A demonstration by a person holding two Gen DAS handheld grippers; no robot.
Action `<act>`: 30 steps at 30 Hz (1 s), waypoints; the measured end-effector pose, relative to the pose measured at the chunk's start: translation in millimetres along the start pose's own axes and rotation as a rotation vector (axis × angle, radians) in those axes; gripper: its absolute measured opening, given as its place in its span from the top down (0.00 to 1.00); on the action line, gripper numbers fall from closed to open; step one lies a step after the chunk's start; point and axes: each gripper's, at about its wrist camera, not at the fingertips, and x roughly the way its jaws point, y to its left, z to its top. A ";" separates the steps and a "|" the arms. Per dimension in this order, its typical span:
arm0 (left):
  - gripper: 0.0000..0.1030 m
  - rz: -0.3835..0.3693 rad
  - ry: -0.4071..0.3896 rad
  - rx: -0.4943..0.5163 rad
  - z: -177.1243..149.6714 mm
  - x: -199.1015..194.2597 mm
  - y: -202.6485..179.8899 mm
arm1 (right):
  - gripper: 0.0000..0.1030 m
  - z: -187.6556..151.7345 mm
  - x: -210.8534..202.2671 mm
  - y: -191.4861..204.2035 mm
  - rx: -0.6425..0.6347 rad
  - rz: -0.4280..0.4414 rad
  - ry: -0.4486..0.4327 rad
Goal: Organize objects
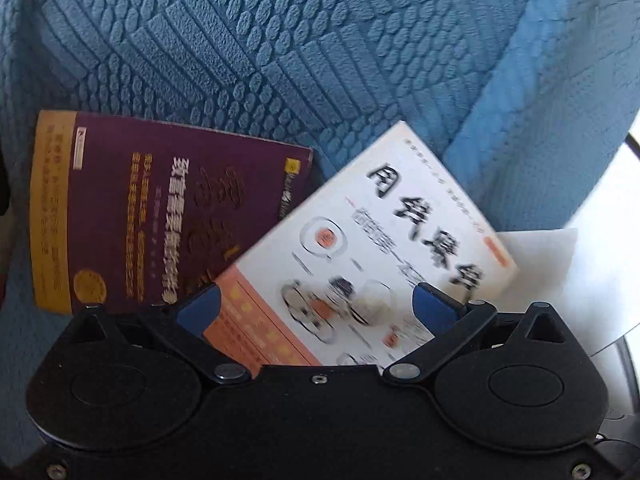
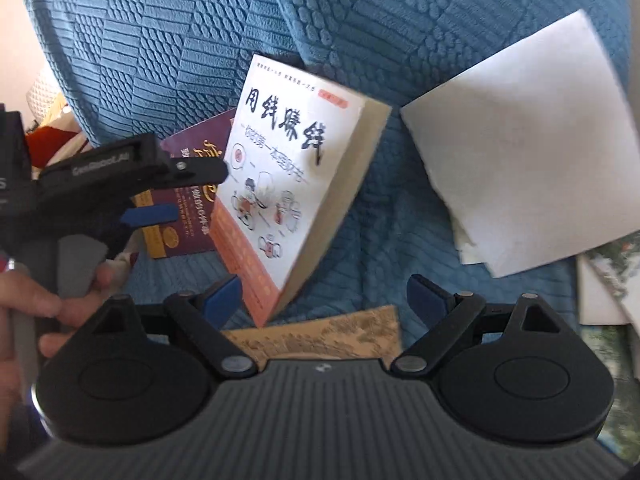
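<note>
Both jaws spread: left gripper [image 1: 316, 304] and right gripper [image 2: 326, 296] apparently just above white book [image 2: 296, 168], gripping nothing

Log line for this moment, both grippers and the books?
left gripper: open, over white book | right gripper: open, empty | purple book: under white book, on blue cover

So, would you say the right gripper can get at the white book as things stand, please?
Probably yes: the right gripper is open and empty, and the white book lies just ahead on the blue cover, its near corner uncovered.
</note>
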 end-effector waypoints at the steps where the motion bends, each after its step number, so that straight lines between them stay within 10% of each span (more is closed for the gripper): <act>1: 0.01 0.006 0.006 0.011 3.0 4.9 2.0 | 0.12 2.9 5.0 -0.5 0.008 0.012 0.008; 30: 0.01 -0.070 0.098 0.148 22.7 76.0 30.8 | 0.31 20.0 98.9 13.2 0.019 0.051 0.073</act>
